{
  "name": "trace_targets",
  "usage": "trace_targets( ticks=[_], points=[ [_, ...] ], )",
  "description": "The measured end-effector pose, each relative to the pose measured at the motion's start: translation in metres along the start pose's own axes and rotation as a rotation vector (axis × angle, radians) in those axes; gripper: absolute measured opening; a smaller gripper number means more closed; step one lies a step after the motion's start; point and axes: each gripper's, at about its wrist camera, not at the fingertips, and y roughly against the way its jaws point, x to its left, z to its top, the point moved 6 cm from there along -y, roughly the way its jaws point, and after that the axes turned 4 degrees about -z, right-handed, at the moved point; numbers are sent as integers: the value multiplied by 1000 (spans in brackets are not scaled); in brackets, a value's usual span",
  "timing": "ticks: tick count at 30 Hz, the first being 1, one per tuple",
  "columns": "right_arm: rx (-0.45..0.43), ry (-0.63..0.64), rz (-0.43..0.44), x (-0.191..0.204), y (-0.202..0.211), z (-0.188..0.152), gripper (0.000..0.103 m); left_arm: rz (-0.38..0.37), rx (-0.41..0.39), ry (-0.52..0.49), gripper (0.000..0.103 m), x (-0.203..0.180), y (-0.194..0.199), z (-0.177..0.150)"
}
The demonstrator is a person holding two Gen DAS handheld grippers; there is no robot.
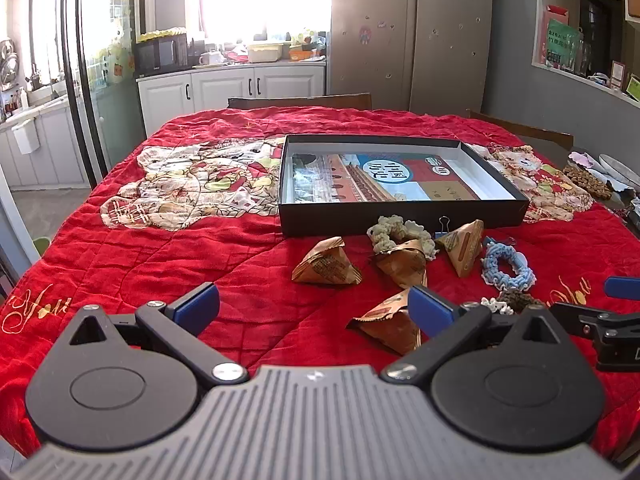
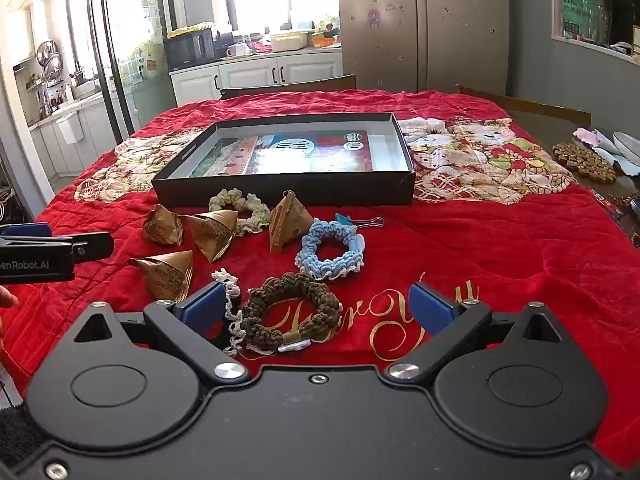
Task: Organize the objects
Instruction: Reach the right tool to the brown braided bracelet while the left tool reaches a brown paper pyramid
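Observation:
A shallow black box point(image 1: 400, 216) point(image 2: 280, 194) with a book point(image 1: 384, 178) point(image 2: 304, 152) inside lies on the red quilt. In front of it sit several brown pyramid packets point(image 1: 326, 266) point(image 2: 210, 234), a pale green scrunchie point(image 1: 396, 232) point(image 2: 240, 206), a blue scrunchie point(image 1: 506, 266) point(image 2: 330, 252), a brown scrunchie point(image 2: 290, 312) and a binder clip point(image 2: 364, 222). My left gripper point(image 1: 314, 310) is open, one packet point(image 1: 390, 322) by its right finger. My right gripper point(image 2: 316, 308) is open, the brown scrunchie lying between its fingers untouched.
The red quilt point(image 1: 160, 264) point(image 2: 500, 248) covers the table. A brown woven mat point(image 2: 584, 162) and light dishes point(image 2: 624, 144) lie at the right edge. Chair backs point(image 1: 300, 101) stand behind the table. The left gripper's body point(image 2: 48, 252) shows at the right wrist view's left edge.

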Motion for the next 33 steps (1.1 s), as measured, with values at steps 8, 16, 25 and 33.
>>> trace_targets(
  ticks=[8,16,25,33],
  points=[
    [2,-1,-1,0,-1,-1,98,-4,-4,-2,103,-1,1,0],
    [2,1,6,-1,0,-1,98,-13,-2,-10,103,-3,0,-1],
    [8,-3,17,0,-2,-1,98,-33,-7,-15,103,-4,0,-1],
    [8,21,4,1,-7,-2,98,-56,-2,-23,103,-5,-3,-1]
  ],
)
